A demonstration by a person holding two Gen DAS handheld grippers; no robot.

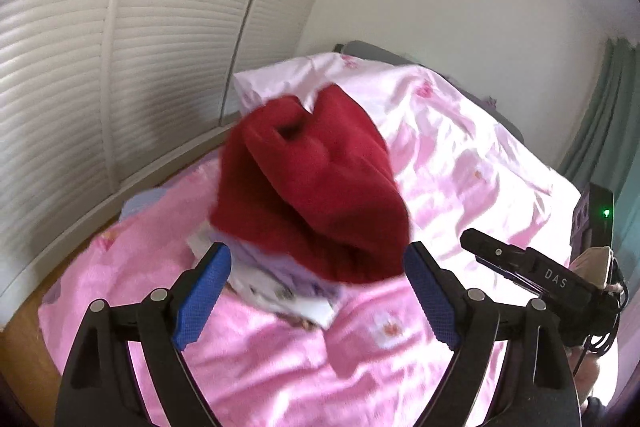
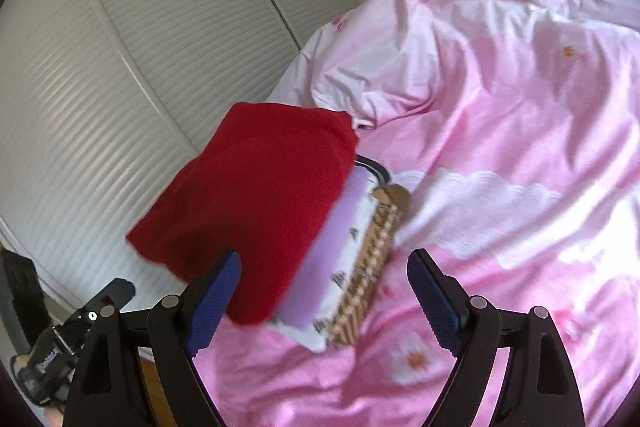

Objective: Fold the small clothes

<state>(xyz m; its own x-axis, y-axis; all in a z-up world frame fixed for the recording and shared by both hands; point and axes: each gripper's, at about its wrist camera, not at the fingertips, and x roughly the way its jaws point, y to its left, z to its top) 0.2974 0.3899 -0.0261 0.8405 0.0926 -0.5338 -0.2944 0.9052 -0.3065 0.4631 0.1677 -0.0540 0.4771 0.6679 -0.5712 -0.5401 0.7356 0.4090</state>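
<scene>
A folded red garment [image 1: 312, 187] lies on top of a small stack of folded clothes: a lilac piece [image 1: 276, 267], a white printed piece [image 1: 312, 309] and, in the right wrist view, a brown checked piece [image 2: 372, 259] at the bottom. The stack rests on the pink bed cover [image 1: 280, 367]. The red garment [image 2: 248, 211] also shows in the right wrist view above the lilac layer [image 2: 320, 263]. My left gripper [image 1: 318, 291] is open and empty just before the stack. My right gripper [image 2: 324, 299] is open and empty, close in front of the stack.
The bed cover [image 2: 500, 147] is rumpled, with a pale pink pillow [image 1: 360, 79] behind the stack. White louvred wardrobe doors [image 1: 120, 47] stand left of the bed. The other gripper [image 1: 540, 275] shows at the right edge. A green curtain [image 1: 604, 115] hangs far right.
</scene>
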